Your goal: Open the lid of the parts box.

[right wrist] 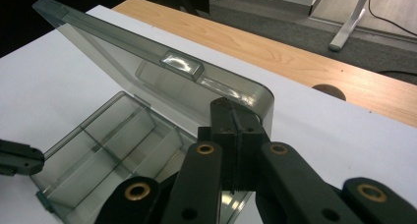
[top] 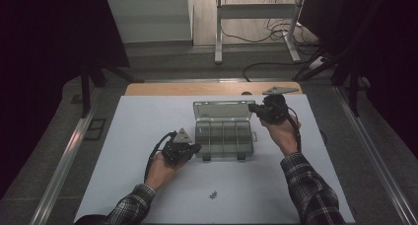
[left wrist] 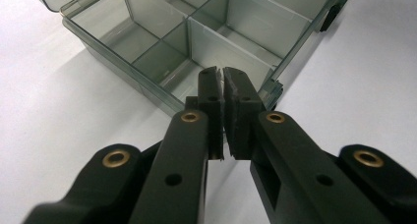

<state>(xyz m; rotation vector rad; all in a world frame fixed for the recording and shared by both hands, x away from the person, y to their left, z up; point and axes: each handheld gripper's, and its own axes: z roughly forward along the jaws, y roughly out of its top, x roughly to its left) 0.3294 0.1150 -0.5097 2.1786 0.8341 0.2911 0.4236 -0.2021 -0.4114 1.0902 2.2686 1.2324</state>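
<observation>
A clear grey compartment box [top: 224, 138] stands open at the middle of the white table sheet [top: 143, 121], its lid [top: 222, 110] raised at the back. My left gripper [top: 193, 148] is shut at the box's front left corner. In the left gripper view the pads [left wrist: 223, 81] meet over the front wall of the box [left wrist: 162, 42], with nothing visible between them. My right gripper [top: 254, 108] is shut at the lid's right corner. Its tips [right wrist: 236, 108] cover the edge of the lid [right wrist: 147, 62], and I cannot tell whether they touch it. The compartments [right wrist: 108, 140] look empty.
A few small metal parts [top: 213, 194] lie on the sheet near the front edge. A wooden table edge [top: 207, 88] with a round hole [right wrist: 328, 91] runs behind the sheet. The left gripper's jaw tip [right wrist: 19, 160] shows beside the box.
</observation>
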